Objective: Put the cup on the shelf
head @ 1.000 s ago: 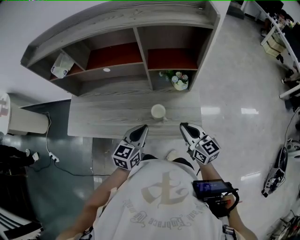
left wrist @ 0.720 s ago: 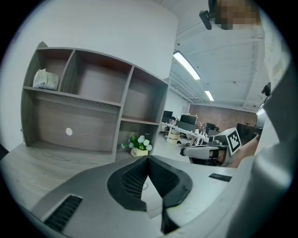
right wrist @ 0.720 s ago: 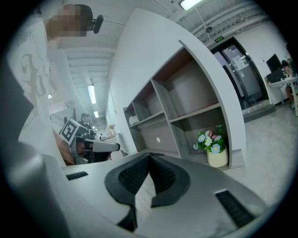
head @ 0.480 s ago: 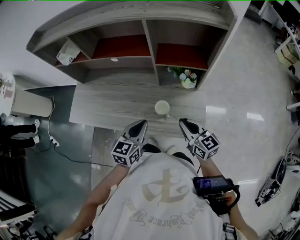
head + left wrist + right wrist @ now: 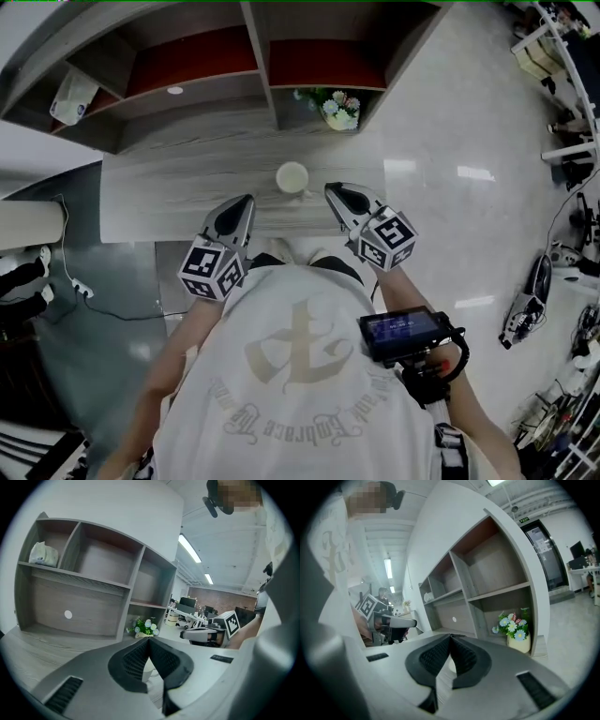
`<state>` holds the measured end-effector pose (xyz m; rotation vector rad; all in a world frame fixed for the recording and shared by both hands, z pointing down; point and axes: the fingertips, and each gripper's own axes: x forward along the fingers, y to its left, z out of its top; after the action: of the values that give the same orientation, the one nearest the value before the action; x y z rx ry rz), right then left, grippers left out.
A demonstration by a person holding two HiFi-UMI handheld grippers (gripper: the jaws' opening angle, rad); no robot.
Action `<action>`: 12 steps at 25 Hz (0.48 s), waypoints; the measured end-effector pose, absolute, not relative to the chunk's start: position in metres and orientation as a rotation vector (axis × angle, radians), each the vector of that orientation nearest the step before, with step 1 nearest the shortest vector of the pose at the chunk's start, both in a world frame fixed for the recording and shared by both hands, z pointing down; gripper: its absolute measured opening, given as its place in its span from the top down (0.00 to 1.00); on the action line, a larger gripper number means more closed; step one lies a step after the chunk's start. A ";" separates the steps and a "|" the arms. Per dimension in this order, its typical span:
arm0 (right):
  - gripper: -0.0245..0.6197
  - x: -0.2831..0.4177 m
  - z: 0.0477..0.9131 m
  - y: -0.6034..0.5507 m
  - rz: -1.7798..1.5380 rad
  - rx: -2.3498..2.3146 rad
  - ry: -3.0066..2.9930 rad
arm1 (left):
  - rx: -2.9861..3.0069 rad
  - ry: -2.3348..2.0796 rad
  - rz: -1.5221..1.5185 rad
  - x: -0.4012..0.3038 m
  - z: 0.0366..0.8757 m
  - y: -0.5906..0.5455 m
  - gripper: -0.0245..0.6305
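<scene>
Cup (image 5: 292, 177) stands on the desk (image 5: 159, 192) just ahead; right gripper (image 5: 332, 189) is nearer than left gripper (image 5: 246, 200), both closed and empty.

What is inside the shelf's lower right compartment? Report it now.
Only a pot of flowers shows there. Anything behind the blooms, toward the back wall, is covered.

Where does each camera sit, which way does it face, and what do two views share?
Head view: on the person's head, facing steeply down at the desk and cup; shirt, left gripper, right gripper show.
Left gripper view: on that gripper, facing the shelf along its shut jaws; the right gripper shows at right.
Right gripper view: on that gripper, facing the shelf; the left gripper shows at left.
Shared: flowers in all three.
</scene>
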<state>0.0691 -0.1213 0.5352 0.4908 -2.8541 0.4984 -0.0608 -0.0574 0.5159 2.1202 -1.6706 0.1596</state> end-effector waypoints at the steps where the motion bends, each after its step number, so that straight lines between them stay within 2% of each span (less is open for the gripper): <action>1: 0.95 0.063 0.538 -0.126 0.499 0.511 -2.847 | 2.123 -1.657 0.156 -0.069 0.521 -0.061 0.96; 12: 0.95 0.077 0.547 -0.126 0.496 0.673 -2.770 | 2.154 -1.573 0.168 -0.074 0.530 -0.055 0.96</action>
<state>0.0770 -0.1261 0.5474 0.6733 -2.7702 0.4960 -0.0742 -0.0548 0.5296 2.1540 -1.5731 0.1679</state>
